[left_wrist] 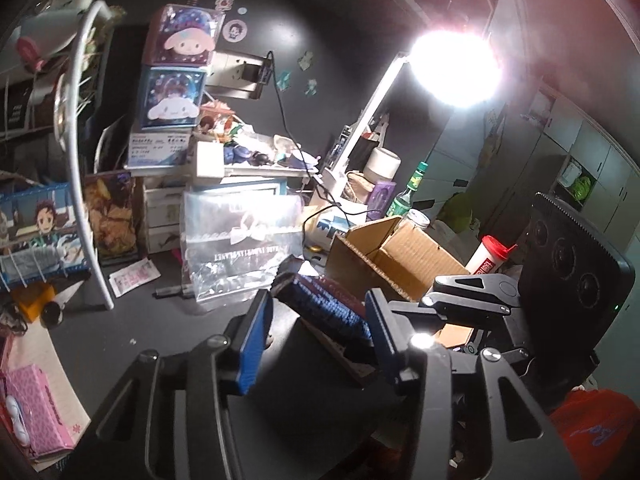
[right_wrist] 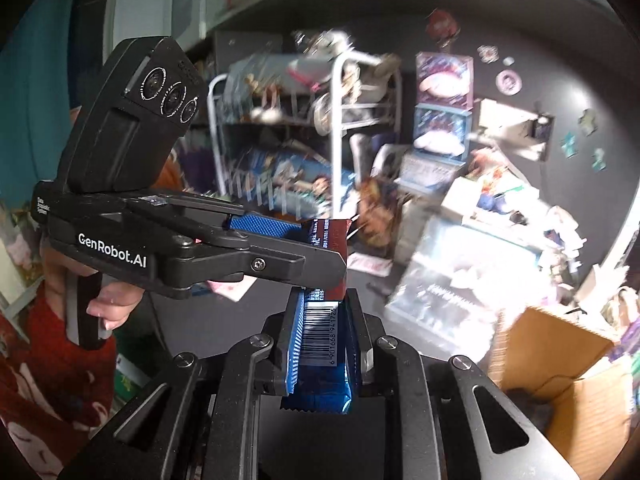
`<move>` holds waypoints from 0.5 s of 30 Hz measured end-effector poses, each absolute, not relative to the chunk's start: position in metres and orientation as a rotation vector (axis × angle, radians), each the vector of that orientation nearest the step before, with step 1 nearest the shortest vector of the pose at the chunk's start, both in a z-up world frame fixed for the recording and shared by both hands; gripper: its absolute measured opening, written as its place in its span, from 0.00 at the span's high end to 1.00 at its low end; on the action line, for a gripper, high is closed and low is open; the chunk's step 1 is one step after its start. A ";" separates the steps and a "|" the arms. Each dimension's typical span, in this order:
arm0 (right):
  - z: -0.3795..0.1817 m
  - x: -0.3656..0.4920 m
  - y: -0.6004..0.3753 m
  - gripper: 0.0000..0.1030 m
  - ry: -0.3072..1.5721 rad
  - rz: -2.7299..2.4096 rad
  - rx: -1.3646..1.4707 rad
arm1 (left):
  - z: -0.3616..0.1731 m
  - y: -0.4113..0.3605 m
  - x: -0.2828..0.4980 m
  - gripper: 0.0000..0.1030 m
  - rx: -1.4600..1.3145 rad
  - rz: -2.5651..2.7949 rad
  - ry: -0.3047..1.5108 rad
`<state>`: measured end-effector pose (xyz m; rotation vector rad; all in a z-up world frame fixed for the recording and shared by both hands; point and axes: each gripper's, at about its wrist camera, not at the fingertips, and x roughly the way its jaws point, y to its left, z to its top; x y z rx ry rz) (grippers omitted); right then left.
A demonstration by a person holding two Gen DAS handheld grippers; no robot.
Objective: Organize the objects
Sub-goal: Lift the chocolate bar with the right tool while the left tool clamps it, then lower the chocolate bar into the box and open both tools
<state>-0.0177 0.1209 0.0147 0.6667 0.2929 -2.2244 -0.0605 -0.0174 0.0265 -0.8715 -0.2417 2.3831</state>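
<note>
Okay, cluttered dark desk. Cardboard box (left_wrist: 400, 256) sits open, beyond the left jaws and off to their right; from the right wrist view it is low and right of the right jaws. Clear plastic bag (left_wrist: 240, 240) with a white bow stands beyond the left jaws, slightly left. White wire rack (left_wrist: 80, 160) is far left of them.

Right gripper (right_wrist: 325, 300) is clenched on the snack packet (right_wrist: 320, 332): blue pads press both flat faces, barcode side up, near end poking back past the pads, red far end sticking out ahead of the tips. Left gripper (right_wrist: 324, 246) comes in from the left, crosswise to the right jaws, with that red end between its two fingers. Left jaws stand partway apart; packet fills most of the gap, but pad contact cannot be told. A person's hand (right_wrist: 112, 308) holds the left gripper's handle. Packet is off the desk, between both pairs of jaws.
</note>
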 end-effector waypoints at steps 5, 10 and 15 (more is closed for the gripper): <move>0.031 -0.029 0.160 0.86 0.270 -2.286 0.660 | 0.042 0.023 -0.085 0.63 -0.867 2.336 -0.201; 0.035 -0.044 0.202 0.86 0.229 -2.344 0.695 | 0.045 0.067 -0.111 0.64 -0.892 2.289 -0.164; 0.028 -0.061 0.235 0.86 0.181 -2.365 0.773 | 0.035 0.106 -0.132 0.64 -0.947 2.242 -0.116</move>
